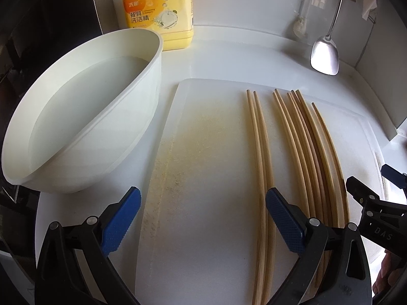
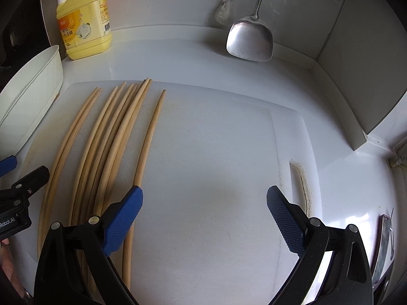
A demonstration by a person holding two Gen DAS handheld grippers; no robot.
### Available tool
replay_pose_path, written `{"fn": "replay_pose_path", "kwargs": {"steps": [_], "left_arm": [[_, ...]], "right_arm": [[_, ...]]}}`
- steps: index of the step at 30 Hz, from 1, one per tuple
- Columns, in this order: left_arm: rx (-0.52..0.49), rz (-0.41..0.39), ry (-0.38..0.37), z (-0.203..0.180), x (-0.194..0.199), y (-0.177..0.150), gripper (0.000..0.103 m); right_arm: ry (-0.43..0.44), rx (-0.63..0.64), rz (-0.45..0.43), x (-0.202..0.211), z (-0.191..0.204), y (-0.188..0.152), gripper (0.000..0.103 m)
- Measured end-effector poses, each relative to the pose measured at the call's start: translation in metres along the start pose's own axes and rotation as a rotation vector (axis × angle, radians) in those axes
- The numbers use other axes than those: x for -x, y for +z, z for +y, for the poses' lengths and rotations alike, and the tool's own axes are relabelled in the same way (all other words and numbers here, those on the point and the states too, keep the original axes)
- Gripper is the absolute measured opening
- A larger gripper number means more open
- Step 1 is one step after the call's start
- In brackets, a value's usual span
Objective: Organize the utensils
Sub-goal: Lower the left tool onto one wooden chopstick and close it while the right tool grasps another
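Observation:
Several wooden chopsticks (image 1: 305, 152) lie lengthwise on a white cutting board (image 1: 208, 152). A pair (image 1: 259, 147) lies slightly apart to the left of the main bunch. My left gripper (image 1: 203, 216) is open above the board, its right finger over that pair. In the right wrist view the chopsticks (image 2: 112, 147) fan across the left of the board (image 2: 216, 165), one single stick (image 2: 150, 137) rightmost. My right gripper (image 2: 203, 216) is open and empty, its left finger just over the single stick's near part. The right gripper's tip (image 1: 361, 193) shows at the left view's right edge.
A white bowl of water (image 1: 84, 117) stands left of the board. A yellow detergent bottle (image 1: 157, 12) is at the back wall. A metal spatula (image 1: 325, 56) hangs at the back right. A phone (image 2: 384, 249) lies at the far right. Walls close the corner.

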State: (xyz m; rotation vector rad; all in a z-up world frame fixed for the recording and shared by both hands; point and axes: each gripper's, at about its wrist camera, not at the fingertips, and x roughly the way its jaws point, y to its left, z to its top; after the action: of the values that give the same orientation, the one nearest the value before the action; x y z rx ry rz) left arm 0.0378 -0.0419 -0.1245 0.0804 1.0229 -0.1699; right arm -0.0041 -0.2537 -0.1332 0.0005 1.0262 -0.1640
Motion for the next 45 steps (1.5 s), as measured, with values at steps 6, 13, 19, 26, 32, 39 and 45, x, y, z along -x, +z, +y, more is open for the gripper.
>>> {"fn": "replay_pose_path", "kwargs": {"steps": [6, 13, 19, 26, 32, 39, 45], "left_arm": [[-0.001, 0.006, 0.013, -0.003, -0.005, 0.002, 0.097], [-0.009, 0.006, 0.005, -0.007, -0.007, 0.002, 0.097], [0.011, 0.017, 0.012, -0.009, -0.013, 0.004, 0.098], [0.019, 0.028, 0.049, -0.014, -0.014, 0.01, 0.098], [0.0, 0.029, 0.036, -0.023, -0.016, 0.015, 0.095], [-0.012, 0.009, 0.0, -0.028, -0.015, 0.014, 0.087], [-0.031, 0.0, -0.023, -0.037, -0.011, 0.015, 0.069]], "right_arm": [[0.017, 0.007, -0.019, 0.004, 0.009, -0.002, 0.094], [0.025, 0.008, -0.011, 0.001, 0.01, 0.0, 0.094], [-0.001, 0.006, -0.022, 0.001, 0.011, 0.003, 0.094], [-0.004, 0.003, -0.031, -0.001, 0.012, 0.006, 0.094], [0.006, 0.006, -0.048, -0.001, 0.011, 0.006, 0.091], [0.056, 0.009, -0.056, 0.0, 0.009, 0.003, 0.078], [0.122, 0.03, -0.064, 0.003, 0.016, 0.002, 0.051]]}}
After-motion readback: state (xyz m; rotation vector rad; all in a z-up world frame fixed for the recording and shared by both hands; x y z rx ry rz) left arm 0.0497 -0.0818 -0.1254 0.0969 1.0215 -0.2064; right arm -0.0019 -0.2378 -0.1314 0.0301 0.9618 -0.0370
